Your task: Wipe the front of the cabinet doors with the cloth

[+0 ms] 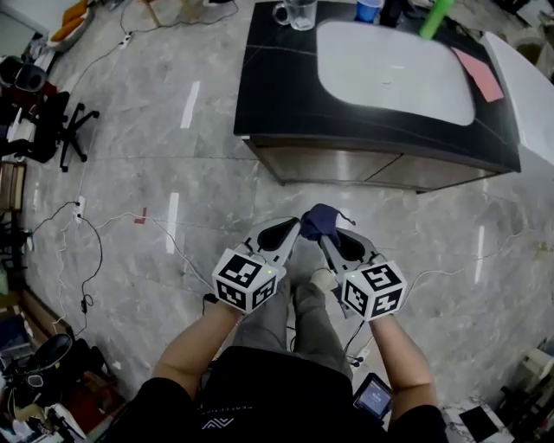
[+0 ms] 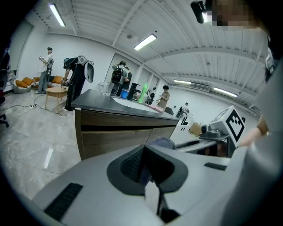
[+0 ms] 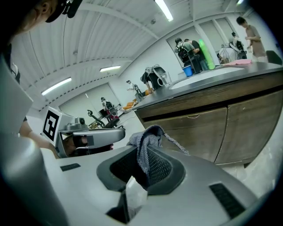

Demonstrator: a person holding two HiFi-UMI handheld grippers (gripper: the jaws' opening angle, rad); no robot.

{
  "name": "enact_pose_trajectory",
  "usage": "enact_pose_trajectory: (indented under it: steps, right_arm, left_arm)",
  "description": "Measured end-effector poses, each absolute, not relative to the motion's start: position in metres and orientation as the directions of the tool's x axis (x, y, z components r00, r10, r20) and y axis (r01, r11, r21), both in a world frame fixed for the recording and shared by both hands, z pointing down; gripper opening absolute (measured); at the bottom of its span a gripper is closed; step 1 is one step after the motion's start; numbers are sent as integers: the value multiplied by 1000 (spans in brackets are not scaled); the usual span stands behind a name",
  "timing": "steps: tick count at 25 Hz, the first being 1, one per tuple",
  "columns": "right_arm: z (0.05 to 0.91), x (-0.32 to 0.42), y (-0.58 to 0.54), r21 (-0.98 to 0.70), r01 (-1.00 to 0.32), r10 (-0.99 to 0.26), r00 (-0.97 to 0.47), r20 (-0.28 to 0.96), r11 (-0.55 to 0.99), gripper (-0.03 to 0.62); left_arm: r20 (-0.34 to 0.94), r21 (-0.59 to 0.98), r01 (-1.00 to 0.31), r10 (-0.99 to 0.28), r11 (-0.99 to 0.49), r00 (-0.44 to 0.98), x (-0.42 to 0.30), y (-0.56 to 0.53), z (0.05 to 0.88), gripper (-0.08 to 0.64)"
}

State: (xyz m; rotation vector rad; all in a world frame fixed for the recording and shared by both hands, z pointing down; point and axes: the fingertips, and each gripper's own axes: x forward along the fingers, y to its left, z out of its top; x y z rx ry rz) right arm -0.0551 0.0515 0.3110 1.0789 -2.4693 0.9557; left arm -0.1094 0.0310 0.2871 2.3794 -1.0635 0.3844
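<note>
A dark blue cloth (image 1: 318,221) hangs bunched between the tips of both grippers, which I hold side by side at waist height. My left gripper (image 1: 294,230) is shut, with a strip of the cloth (image 2: 161,141) caught in its jaws. The right gripper (image 1: 329,239) is shut on the cloth (image 3: 148,145), which drapes over its tip. The wood-fronted cabinet doors (image 1: 346,164) stand about a step ahead under a black counter (image 1: 277,86). Both gripper views show the doors (image 2: 115,137) (image 3: 199,130) straight ahead, with the cloth apart from them.
On the counter sit a white basin (image 1: 394,69), a glass mug (image 1: 297,12), a blue cup (image 1: 368,9), a green bottle (image 1: 437,17) and a pink cloth (image 1: 478,73). Cables (image 1: 86,251) trail over the floor at left, near an office chair (image 1: 52,130). People stand behind the counter.
</note>
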Motion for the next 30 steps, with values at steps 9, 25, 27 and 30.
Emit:
enact_pose_trajectory:
  steps: [9,25,27,30]
  right_arm:
    - [336,-102,28,-417,-738,-546,-674,498,530,67]
    - [398,-172,-55,-369,-807,-616,-591,521,462,67]
    - [403,-176,-61,-360,-808,-613,-589,526,467,67]
    - [407,-176,-73,-359,-811,-618,-585,525,463,67]
  left_arm:
    - [443,347,-803,-670,-485,596,-154,21,320,0]
    - [464,383,-822,-682,-421,566,-232,-26,391,0]
    - [471,380,-839,-698,-391,539,-240,-31,399,0]
    - [484,392,-848,-704,-356,520,-238,-36,404,0]
